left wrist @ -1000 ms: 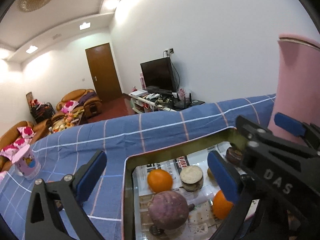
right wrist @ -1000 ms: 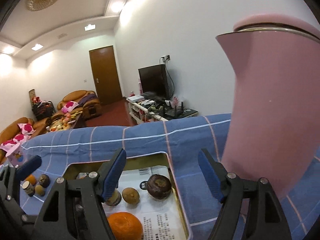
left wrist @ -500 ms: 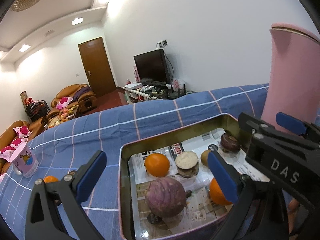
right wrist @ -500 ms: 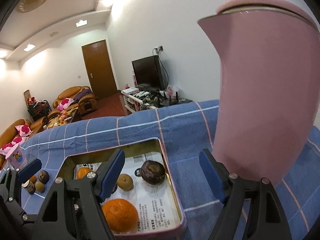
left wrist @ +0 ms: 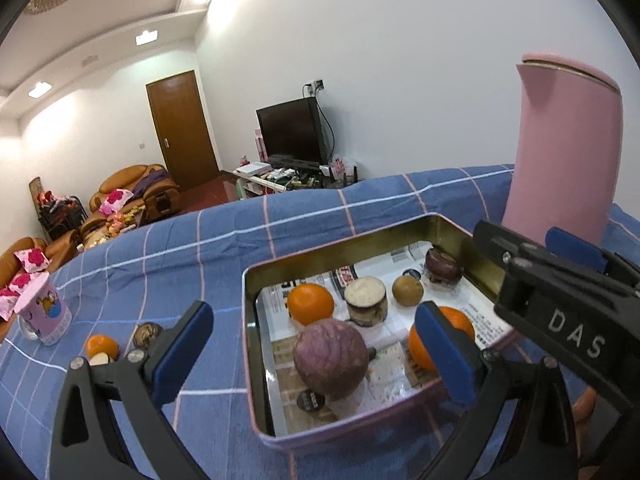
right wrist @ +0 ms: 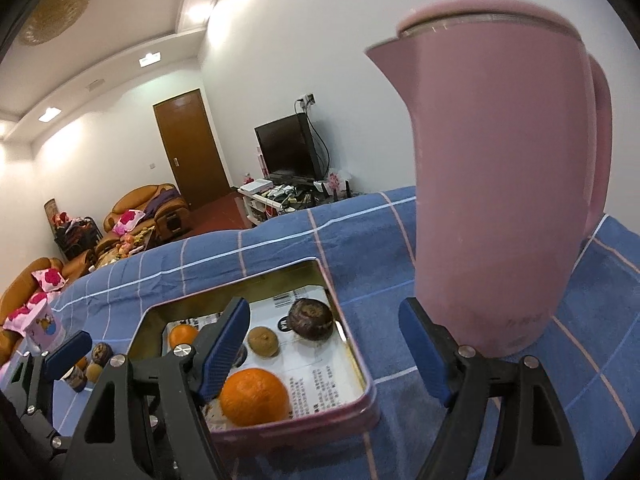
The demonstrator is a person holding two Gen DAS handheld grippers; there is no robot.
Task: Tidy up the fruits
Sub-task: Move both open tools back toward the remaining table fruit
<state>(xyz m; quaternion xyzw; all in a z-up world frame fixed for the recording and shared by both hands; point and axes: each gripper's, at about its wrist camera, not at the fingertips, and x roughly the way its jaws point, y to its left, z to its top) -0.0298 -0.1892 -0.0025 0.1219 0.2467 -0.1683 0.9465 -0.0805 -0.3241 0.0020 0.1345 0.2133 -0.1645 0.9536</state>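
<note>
Fruits (left wrist: 98, 346) lying loose left of the left hand-held gripper (left wrist: 316, 346), more sitting in the tin (left wrist: 256, 364) ahead between its spread, empty jaws; right hand-held gripper (right wrist: 326, 346) gaping empty too, pink kettle (right wrist: 496, 200) standing just beyond.

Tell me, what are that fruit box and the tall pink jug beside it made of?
The box looks like thin sheet metal, a tin: its inner walls shine brassy gold and reflect, and the rim is rolled; outside it seems painted pink. The pink jug has a smooth matte skin, probably plastic or coated steel, with a bright metal band under the lid. Printed paper lines the box.
</note>
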